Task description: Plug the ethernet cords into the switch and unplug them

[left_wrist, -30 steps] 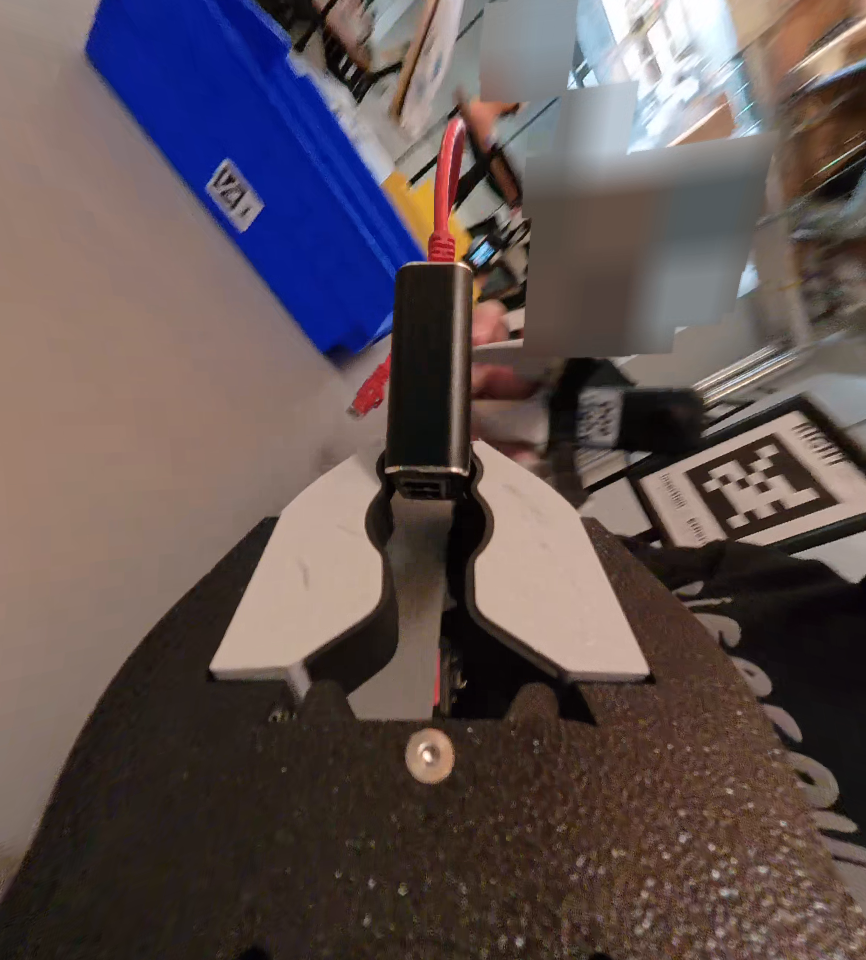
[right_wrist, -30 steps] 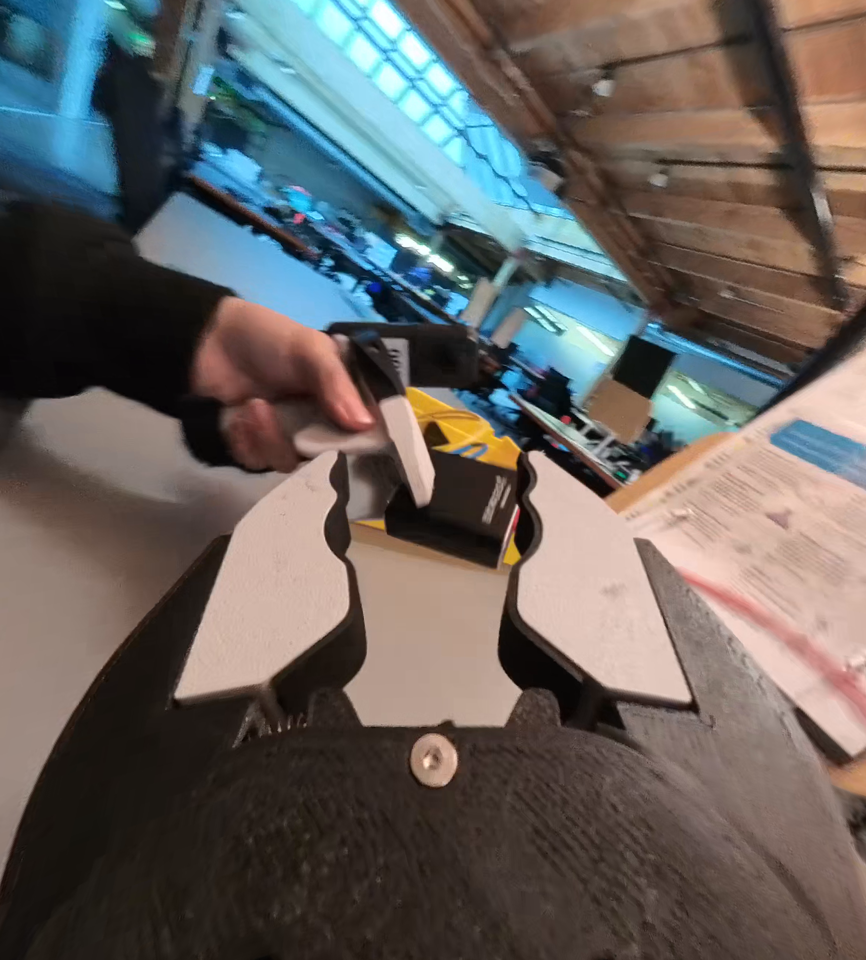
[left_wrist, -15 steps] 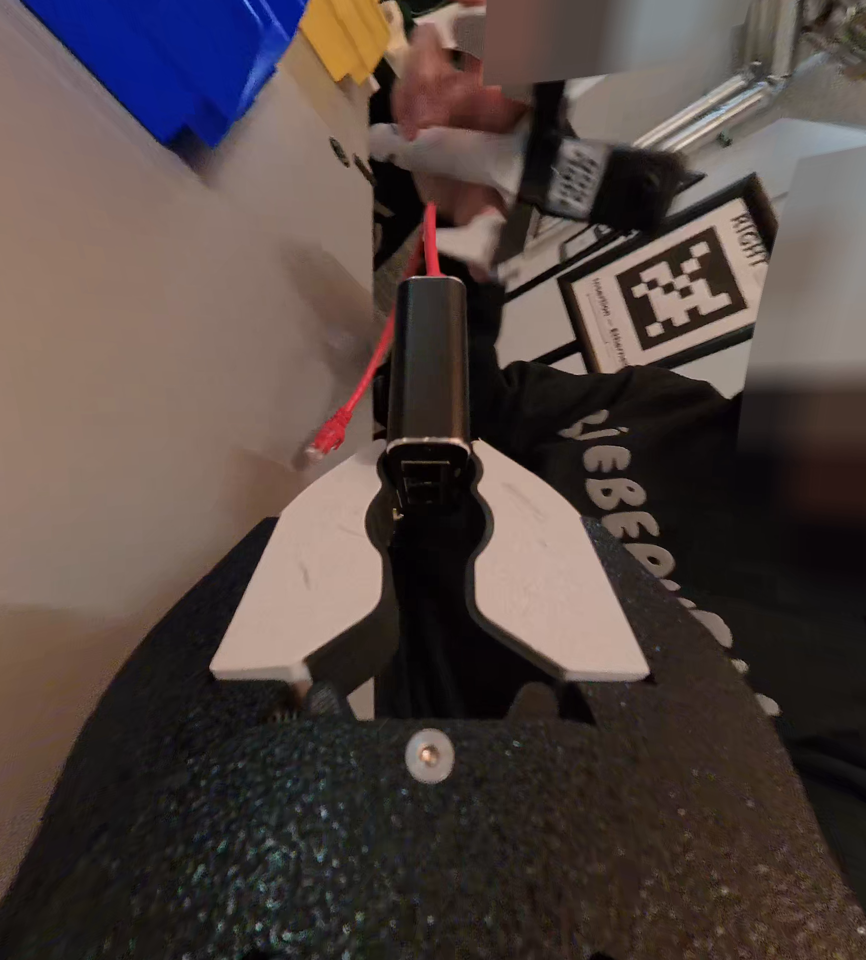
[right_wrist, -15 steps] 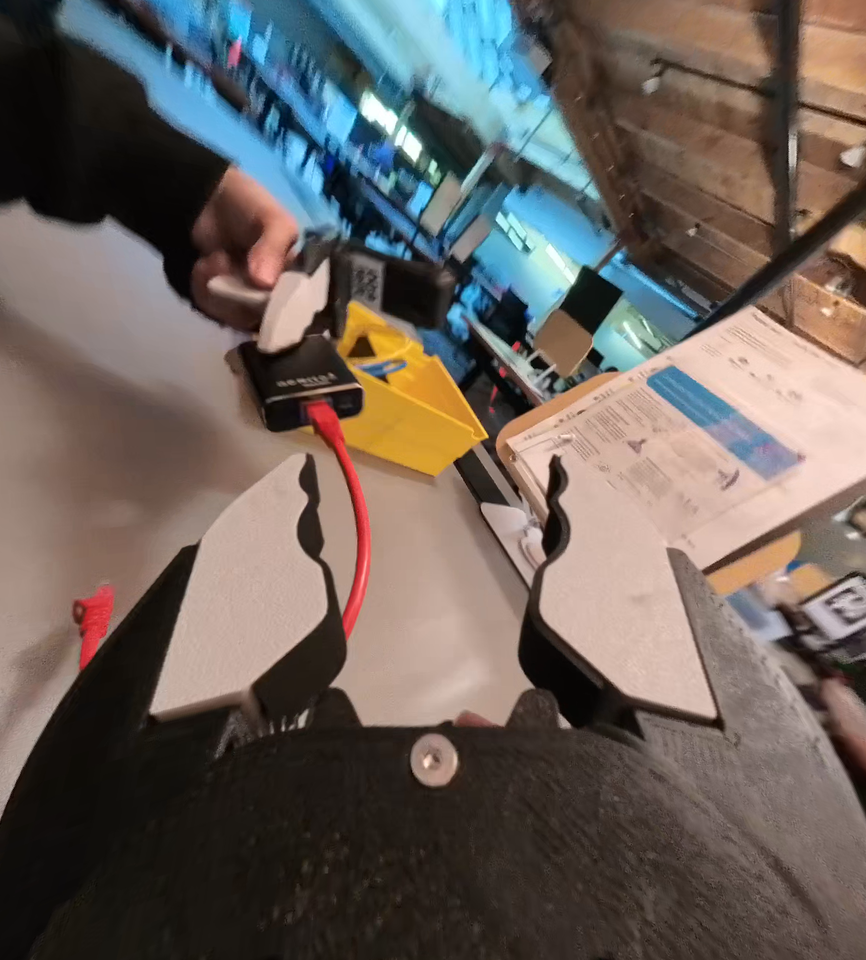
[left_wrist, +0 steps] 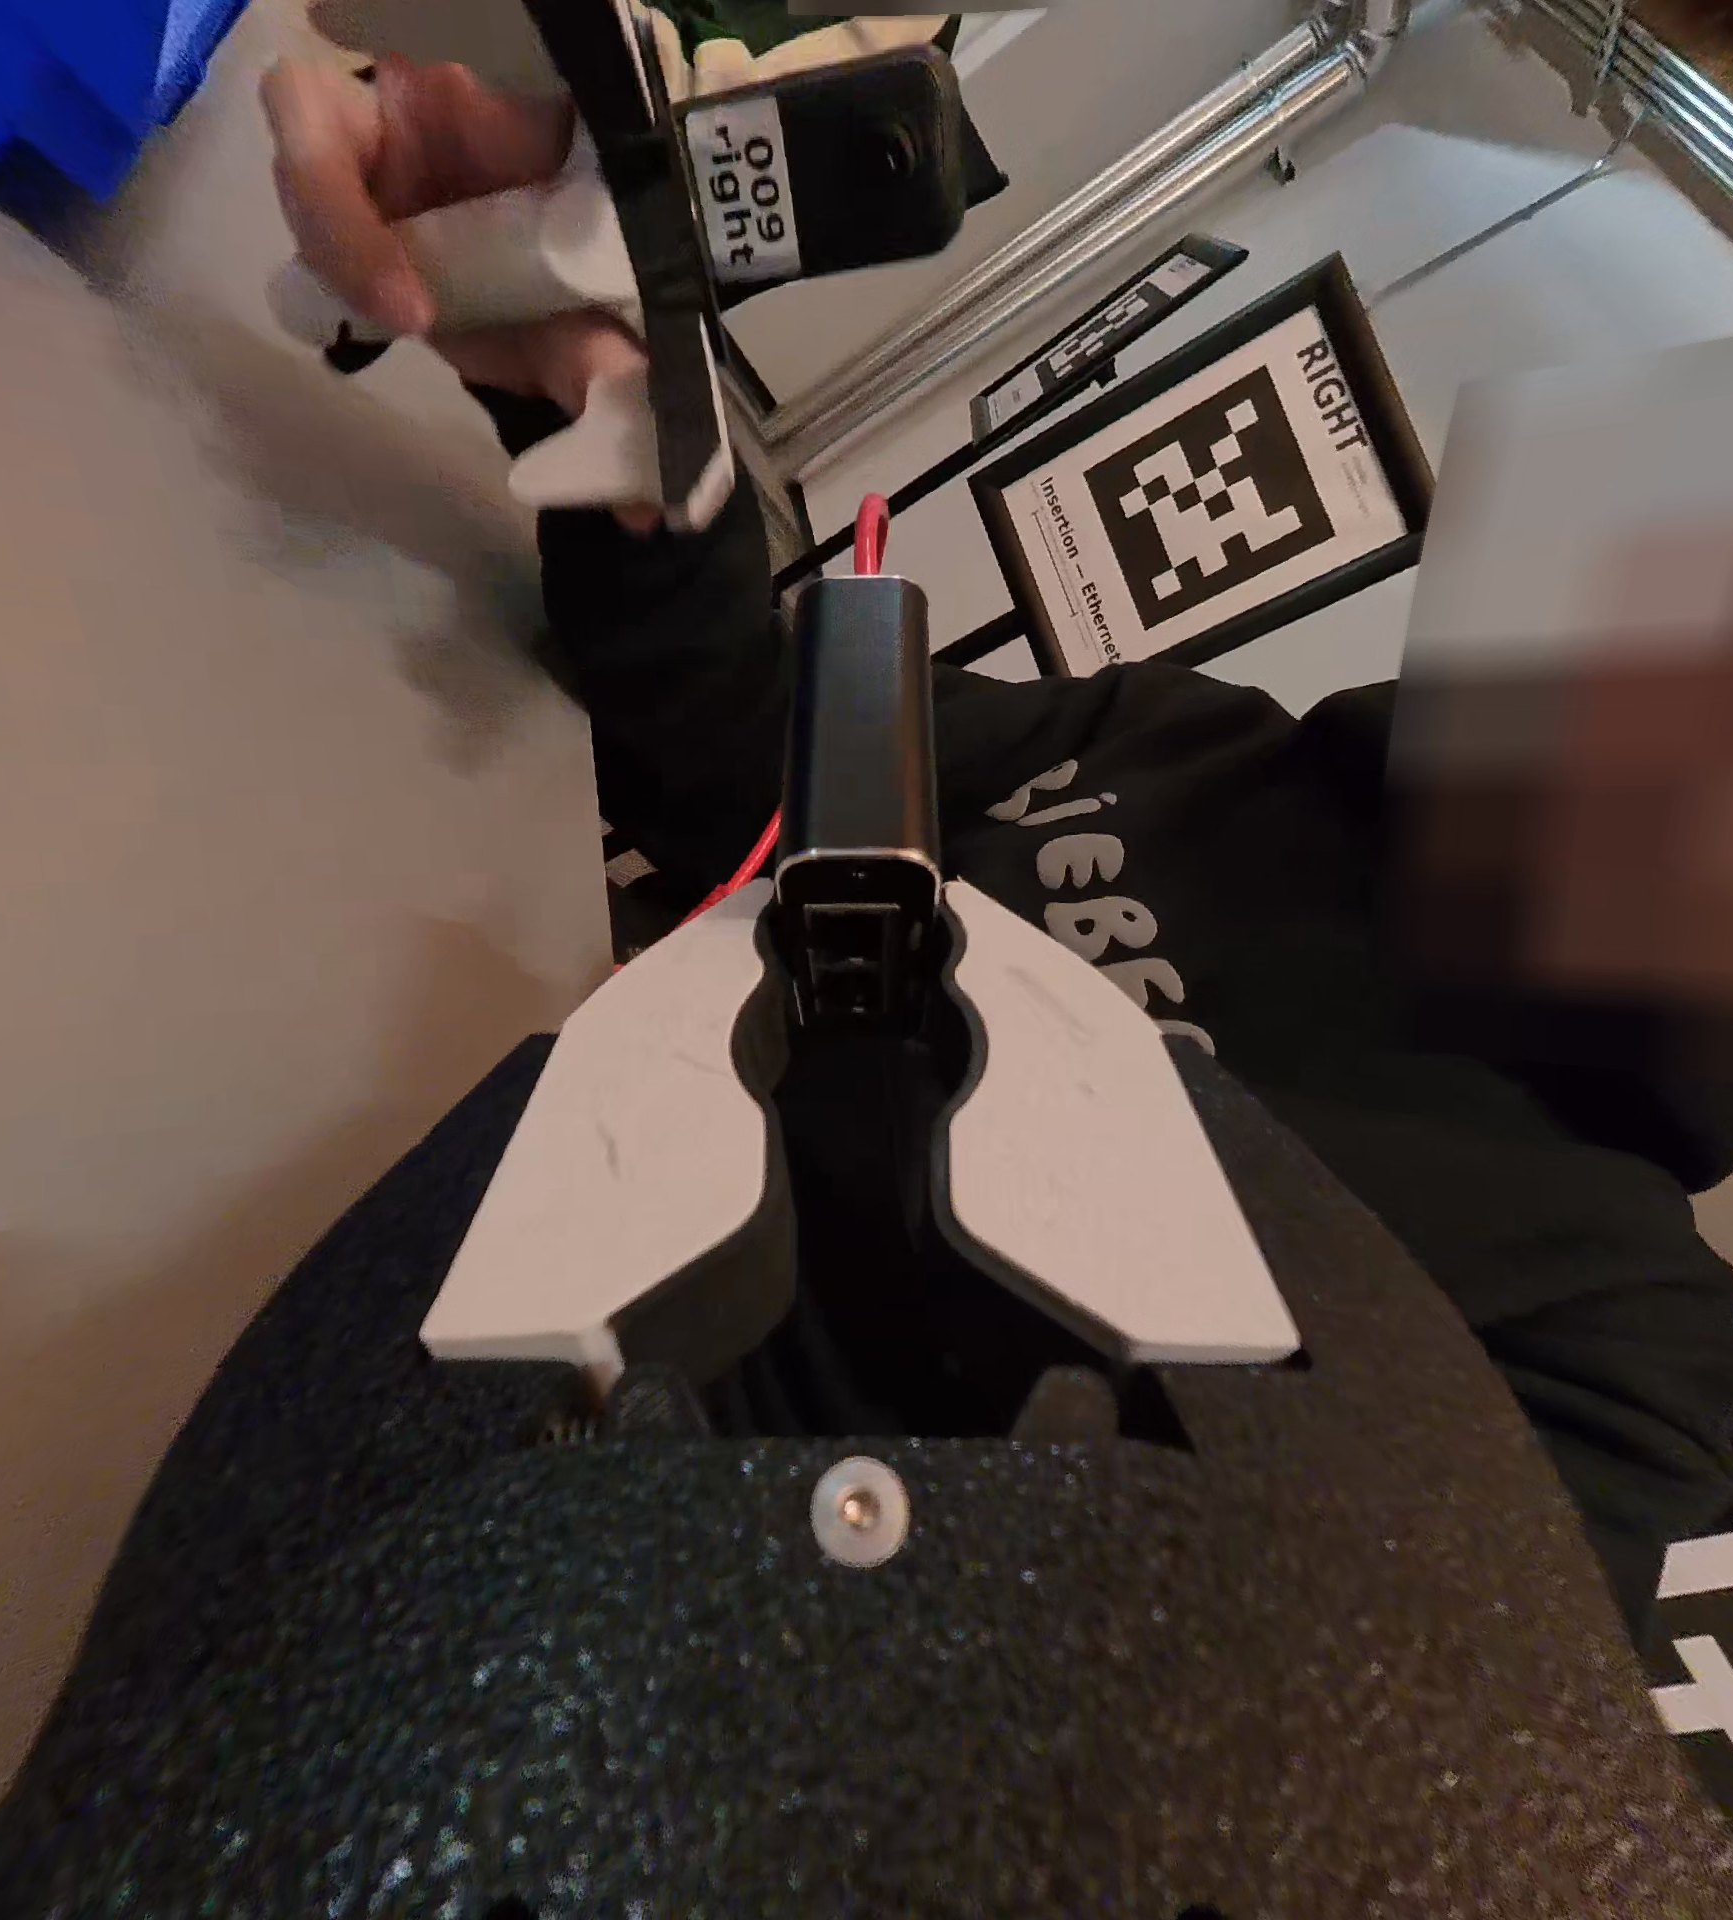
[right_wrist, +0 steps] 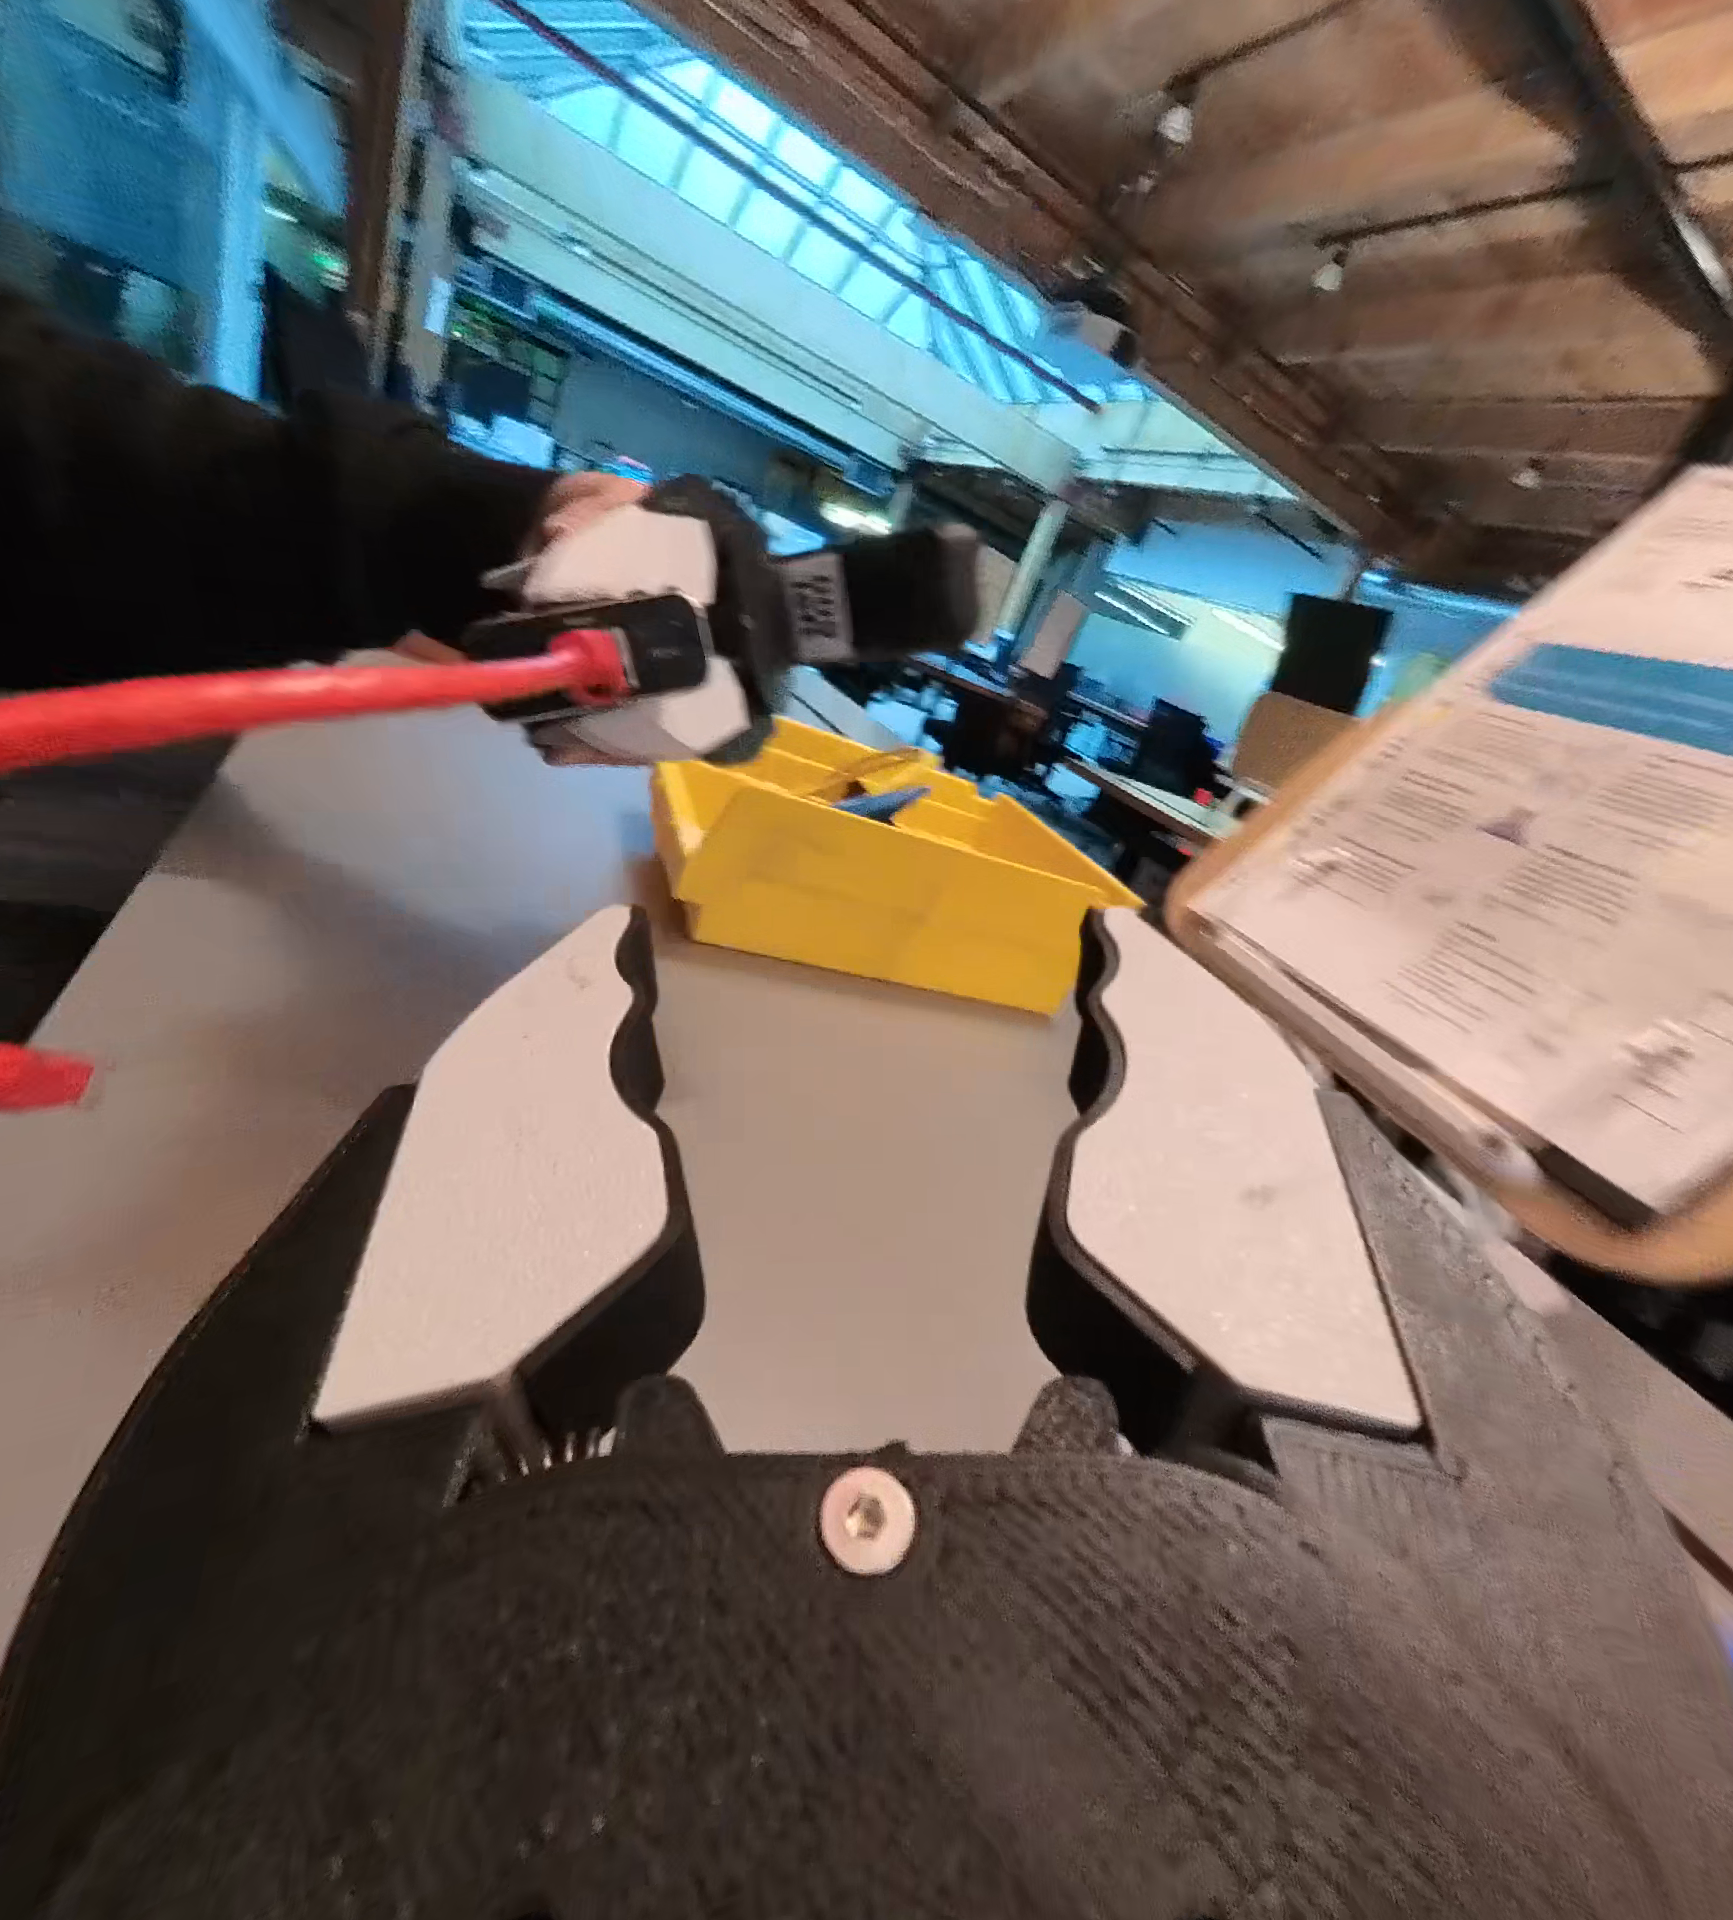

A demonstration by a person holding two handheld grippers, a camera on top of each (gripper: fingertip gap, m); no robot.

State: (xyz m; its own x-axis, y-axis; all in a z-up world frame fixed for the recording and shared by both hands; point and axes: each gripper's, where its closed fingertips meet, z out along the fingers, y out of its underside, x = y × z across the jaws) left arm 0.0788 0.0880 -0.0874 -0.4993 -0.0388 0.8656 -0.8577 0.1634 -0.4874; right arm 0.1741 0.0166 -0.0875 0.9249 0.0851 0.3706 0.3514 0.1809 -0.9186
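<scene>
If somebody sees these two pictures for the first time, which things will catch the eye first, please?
First the black switch, clamped upright in the left gripper at the centre of the left wrist view, with a red cord plugged into its far end. Then the yellow bin on the grey table, just beyond the open, empty right gripper.

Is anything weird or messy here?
A bit. The black switch is held up in the air by the left gripper, not resting on the table. One red cord is plugged into it, while another red plug lies loose on the table. Nothing looks broken.
</scene>
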